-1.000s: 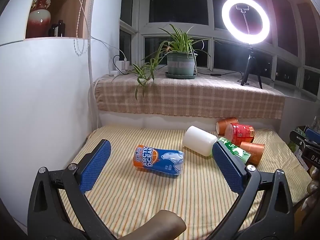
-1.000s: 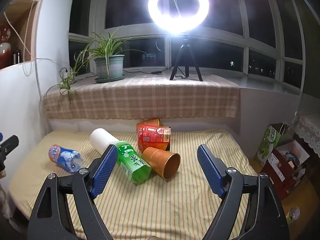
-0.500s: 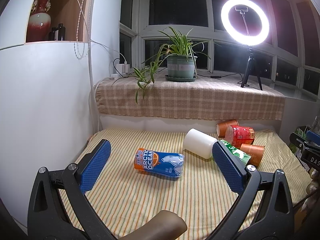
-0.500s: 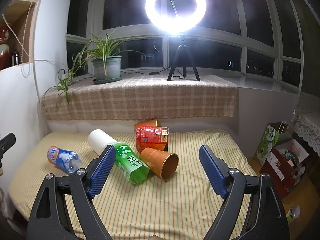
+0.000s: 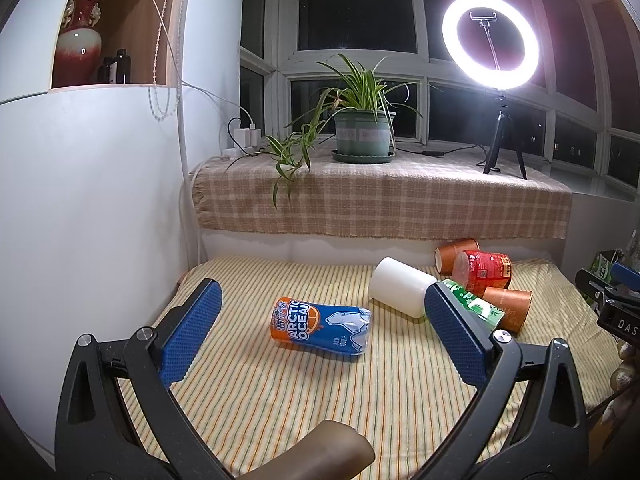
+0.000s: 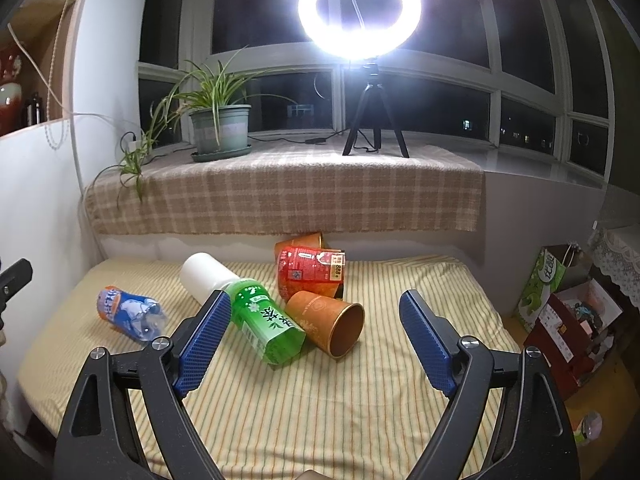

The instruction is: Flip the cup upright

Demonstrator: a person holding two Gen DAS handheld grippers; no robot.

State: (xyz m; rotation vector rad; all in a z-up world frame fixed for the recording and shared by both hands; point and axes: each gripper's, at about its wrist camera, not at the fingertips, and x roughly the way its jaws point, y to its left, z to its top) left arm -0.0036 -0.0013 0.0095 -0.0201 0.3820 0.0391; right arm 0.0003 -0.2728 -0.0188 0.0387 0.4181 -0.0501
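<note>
Several cups lie on their sides on a striped table. A blue and orange Arctic Ocean cup [image 5: 320, 326] [image 6: 130, 314] lies at the left. A white cup [image 5: 400, 291] [image 6: 206, 276], a green cup [image 6: 268, 326] [image 5: 474, 307], a red cup [image 6: 310, 272] [image 5: 484, 268] and two orange cups [image 6: 328, 324] [image 5: 508, 306] lie in a cluster. My left gripper [image 5: 320, 336] is open and empty, held back from the blue cup. My right gripper [image 6: 316, 340] is open and empty, held back from the green and orange cups.
A checked cloth covers the window ledge [image 5: 380, 200] behind the table, with a potted plant [image 5: 362, 136] and a ring light on a tripod [image 6: 360, 12]. A white wall [image 5: 88, 200] bounds the left. Boxes and bags [image 6: 560, 320] stand on the floor at the right.
Both grippers have drawn back and risen slightly, so the cups look a little lower and farther. The cups have not moved. Both grippers stay open.
</note>
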